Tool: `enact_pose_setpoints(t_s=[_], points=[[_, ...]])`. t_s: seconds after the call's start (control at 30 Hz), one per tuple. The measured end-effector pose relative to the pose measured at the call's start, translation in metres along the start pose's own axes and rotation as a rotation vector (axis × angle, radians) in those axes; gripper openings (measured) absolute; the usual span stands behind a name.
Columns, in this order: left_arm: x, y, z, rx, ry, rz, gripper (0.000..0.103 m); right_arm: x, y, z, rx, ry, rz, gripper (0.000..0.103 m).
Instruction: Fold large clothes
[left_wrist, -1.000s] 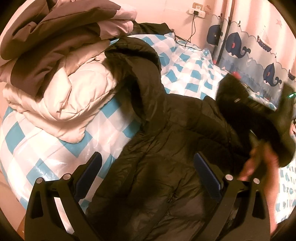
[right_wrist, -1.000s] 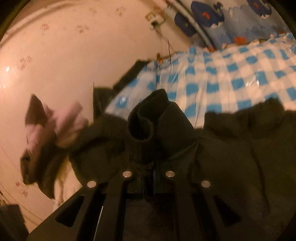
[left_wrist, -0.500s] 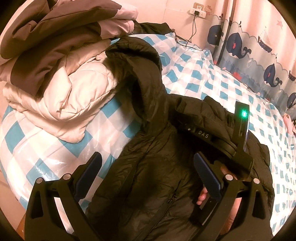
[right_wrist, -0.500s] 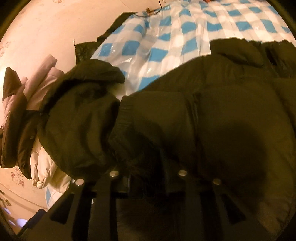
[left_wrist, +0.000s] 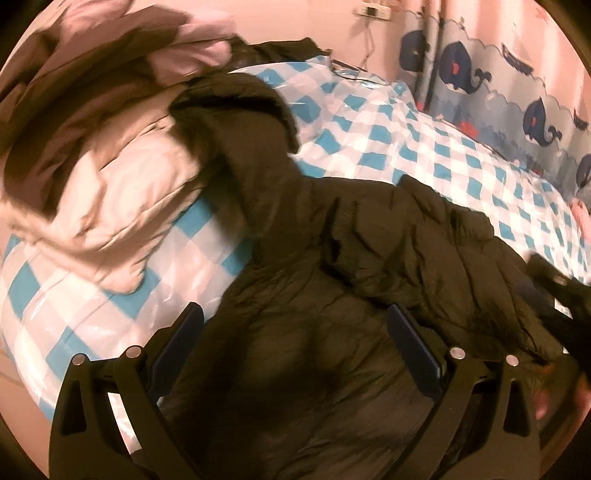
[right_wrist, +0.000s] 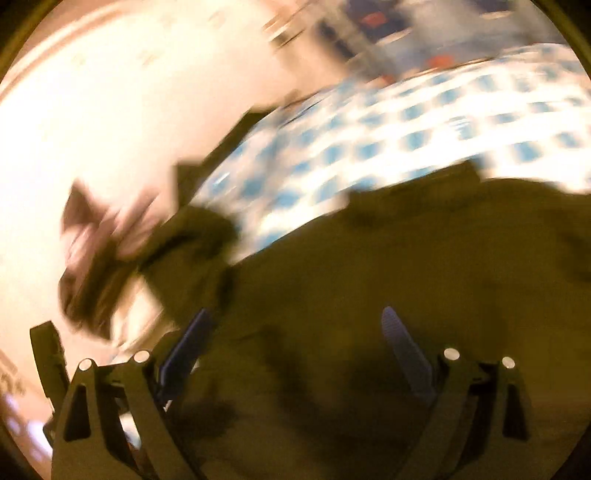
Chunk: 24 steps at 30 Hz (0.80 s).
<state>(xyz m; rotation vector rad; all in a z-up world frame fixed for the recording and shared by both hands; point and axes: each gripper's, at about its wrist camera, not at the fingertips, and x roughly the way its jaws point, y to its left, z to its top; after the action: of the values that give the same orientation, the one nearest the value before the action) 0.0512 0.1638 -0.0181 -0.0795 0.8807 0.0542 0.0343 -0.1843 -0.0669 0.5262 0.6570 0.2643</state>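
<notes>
**Dark jacket spread on the checked bed, both tongs wide over it**

Seen from the left wrist: dark puffy jacket (left_wrist: 332, 295) lying across the blue-and-white checked bedcover (left_wrist: 424, 147), filling the centre and lower half of the frame, hood reaching up to the upper middle against a heap of cream and brown bedding (left_wrist: 103, 155) at upper left. One sleeve folded across the body, running from centre to the right edge. Left gripper (left_wrist: 295, 325) at the bottom of the frame, jaws spread wide, nothing pinched; jacket body lying between and beyond the blue pads. Whale-patterned curtain (left_wrist: 517, 92) at upper right. Blurred dark tool and a hand at the lower right edge.

Seen from the right wrist, heavily blurred: right gripper (right_wrist: 295, 325) at the bottom, jaws just sprung apart and now wide, holding nothing. Jacket (right_wrist: 406, 277) filling the lower right half of the frame, under and ahead of the pads; contact impossible to judge. Checked cover (right_wrist: 406, 129) across the upper right, pale wall (right_wrist: 129, 110) at upper left.
</notes>
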Motion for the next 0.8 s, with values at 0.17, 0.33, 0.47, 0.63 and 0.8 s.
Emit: enact_pose_setpoints(t_s=[0.17, 0.33, 0.47, 0.63, 0.8], points=[[0.030, -0.041, 0.014, 0.014, 0.019, -0.036, 0.095, -0.034, -0.102, 0.016, 0.171, -0.039, -0.160, 0.091], [0.068, -0.083, 0.024, 0.096, 0.033, -0.015, 0.095, -0.017, -0.160, 0.005, 0.232, 0.079, -0.245, 0.091], [0.132, -0.092, 0.012, 0.140, 0.206, 0.068, 0.095, -0.028, -0.167, 0.004, 0.227, 0.067, -0.229, 0.091], [0.139, -0.086, 0.013, 0.155, 0.220, 0.091, 0.096, -0.063, -0.150, 0.016, 0.153, -0.118, -0.216, 0.091], [0.142, -0.088, 0.010, 0.165, 0.234, 0.092, 0.096, -0.022, -0.188, 0.012, 0.247, 0.079, -0.313, 0.094]])
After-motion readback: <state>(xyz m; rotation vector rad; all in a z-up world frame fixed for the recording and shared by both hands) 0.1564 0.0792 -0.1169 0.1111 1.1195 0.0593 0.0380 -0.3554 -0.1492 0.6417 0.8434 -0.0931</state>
